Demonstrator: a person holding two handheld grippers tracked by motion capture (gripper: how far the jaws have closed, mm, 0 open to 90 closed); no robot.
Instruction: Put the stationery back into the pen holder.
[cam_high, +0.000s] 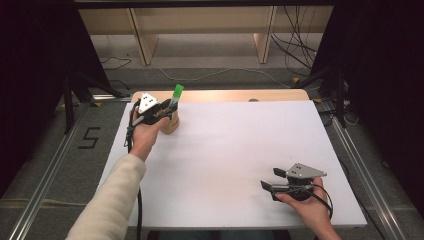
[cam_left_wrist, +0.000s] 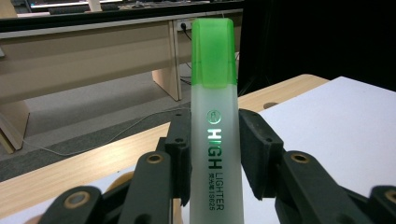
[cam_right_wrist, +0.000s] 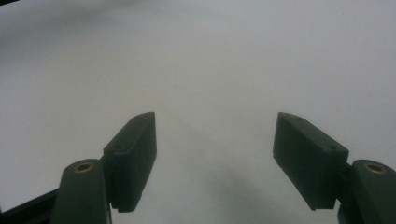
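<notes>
Left hand (cam_high: 142, 135): upper left of the high view, cream sleeve entering from the bottom left corner, wrapped round the left gripper.
Left gripper (cam_high: 169, 111): upper left of the high view, near the far left corner of the white table top (cam_high: 235, 155); grey 3-cornered plate on top; 2 black jaws clamped tight on the highlighter, 1 pad on each flat side.
Translucent white highlighter with green cap (cam_left_wrist: 215, 126): centre of the left gripper view, upright between the pads, cap at the top of the frame, "HIGH LIGHTER" printed down the barrel; in the high view green cap tilted slightly right, above the wooden holder.
Light wooden holder (cam_high: 171, 125): upper left of the high view, on the table just right of the hand, directly below the highlighter; contact between the 2 not discernible.
Right gripper (cam_high: 270, 186): lower right of the high view, held by the right hand (cam_high: 305, 205) low over the table, pointing left; jaws spread wide, nothing between them, plain white surface beyond the pads in the right gripper view.
</notes>
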